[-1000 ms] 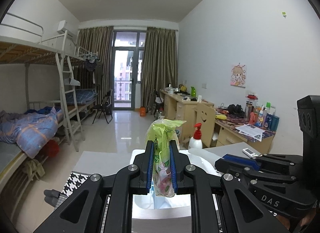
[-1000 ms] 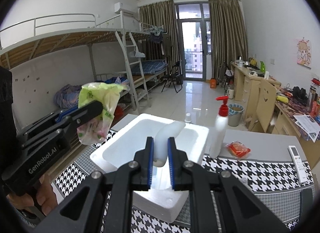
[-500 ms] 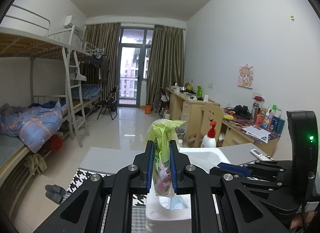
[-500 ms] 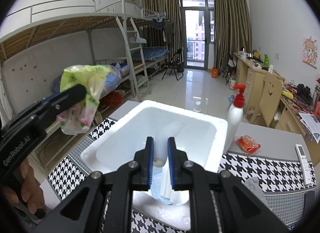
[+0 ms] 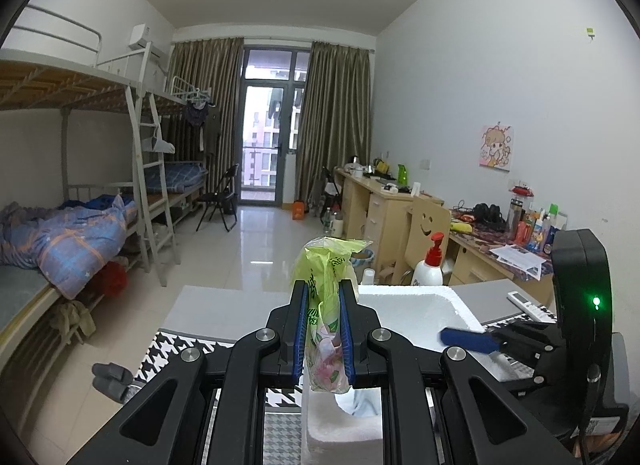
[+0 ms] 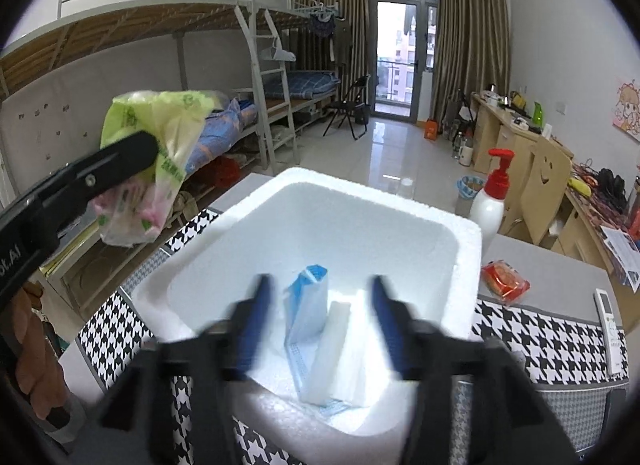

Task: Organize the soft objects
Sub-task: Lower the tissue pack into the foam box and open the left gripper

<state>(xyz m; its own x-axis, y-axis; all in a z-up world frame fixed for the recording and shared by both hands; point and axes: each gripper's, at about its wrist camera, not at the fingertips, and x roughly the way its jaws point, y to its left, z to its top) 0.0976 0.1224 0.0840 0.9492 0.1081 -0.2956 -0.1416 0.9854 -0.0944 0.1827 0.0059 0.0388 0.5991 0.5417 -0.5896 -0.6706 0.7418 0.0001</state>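
My left gripper [image 5: 323, 331] is shut on a green and pink plastic packet [image 5: 326, 305], held above the near left corner of a white foam box [image 5: 444, 297]. In the right wrist view that packet [image 6: 148, 161] hangs left of the foam box [image 6: 460, 233]. My right gripper [image 6: 320, 325] hovers over the box with its jaws opening, blurred and wide apart. Between and below them, a white and blue soft pack [image 6: 316, 329] stands loose inside the box, free of the pads.
A white pump bottle with a red top [image 6: 494, 197] stands behind the box. A red packet [image 6: 505, 280] and a white remote [image 6: 610, 321] lie on the grey and houndstooth table [image 6: 552, 341] to the right. A bunk bed [image 6: 248, 77] lines the left wall.
My right gripper's jaws have swung apart and let go of the white pack, which now rests in the foam box. The right gripper has come down closer over the box. The left still holds the green packet.
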